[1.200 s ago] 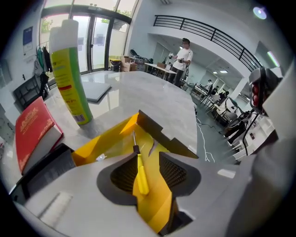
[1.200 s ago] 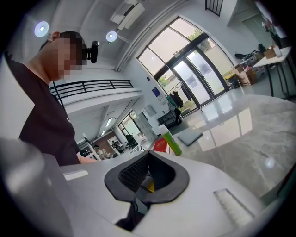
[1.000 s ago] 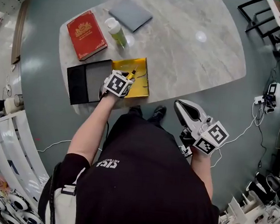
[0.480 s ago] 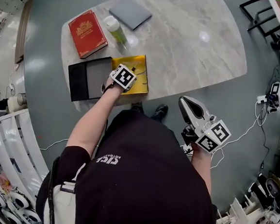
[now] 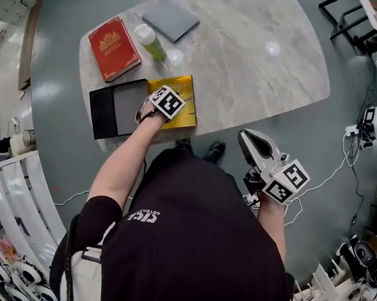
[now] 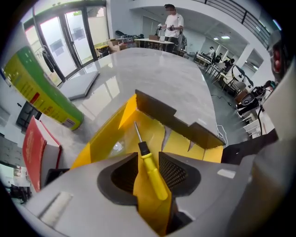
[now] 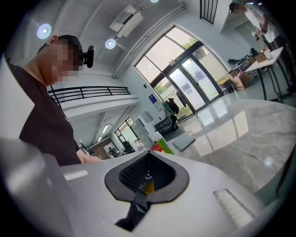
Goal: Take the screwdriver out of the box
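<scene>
Left gripper positioned over yellow box on marble table; right gripper off table, well apart.

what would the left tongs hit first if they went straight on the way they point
The screwdriver: its yellow handle lies between the open left tongs, inside the yellow box. Straight on past it they would probably meet the box's floor, though depth is hard to judge here.
</scene>
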A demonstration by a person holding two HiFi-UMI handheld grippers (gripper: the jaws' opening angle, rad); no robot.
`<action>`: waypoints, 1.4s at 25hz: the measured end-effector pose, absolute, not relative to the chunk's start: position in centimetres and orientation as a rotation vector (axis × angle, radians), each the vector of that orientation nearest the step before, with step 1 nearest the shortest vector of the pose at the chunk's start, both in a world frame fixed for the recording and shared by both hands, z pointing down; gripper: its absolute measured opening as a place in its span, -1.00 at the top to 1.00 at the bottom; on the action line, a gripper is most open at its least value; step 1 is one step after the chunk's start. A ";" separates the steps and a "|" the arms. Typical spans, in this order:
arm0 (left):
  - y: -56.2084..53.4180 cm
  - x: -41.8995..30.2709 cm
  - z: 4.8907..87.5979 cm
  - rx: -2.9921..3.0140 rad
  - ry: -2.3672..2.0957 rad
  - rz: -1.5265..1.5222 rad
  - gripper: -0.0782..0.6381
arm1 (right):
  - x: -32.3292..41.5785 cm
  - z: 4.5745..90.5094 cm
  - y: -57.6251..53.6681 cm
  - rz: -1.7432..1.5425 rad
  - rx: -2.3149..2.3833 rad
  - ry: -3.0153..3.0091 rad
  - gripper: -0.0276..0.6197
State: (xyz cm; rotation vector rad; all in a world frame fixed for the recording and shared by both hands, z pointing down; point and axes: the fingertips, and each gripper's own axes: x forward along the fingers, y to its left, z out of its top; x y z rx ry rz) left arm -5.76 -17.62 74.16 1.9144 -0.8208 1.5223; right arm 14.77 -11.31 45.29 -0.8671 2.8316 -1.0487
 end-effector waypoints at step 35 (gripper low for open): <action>-17.9 -2.0 72.3 2.094 -0.690 1.443 0.59 | 13.5 44.3 -12.0 -1.008 -0.817 2.886 0.87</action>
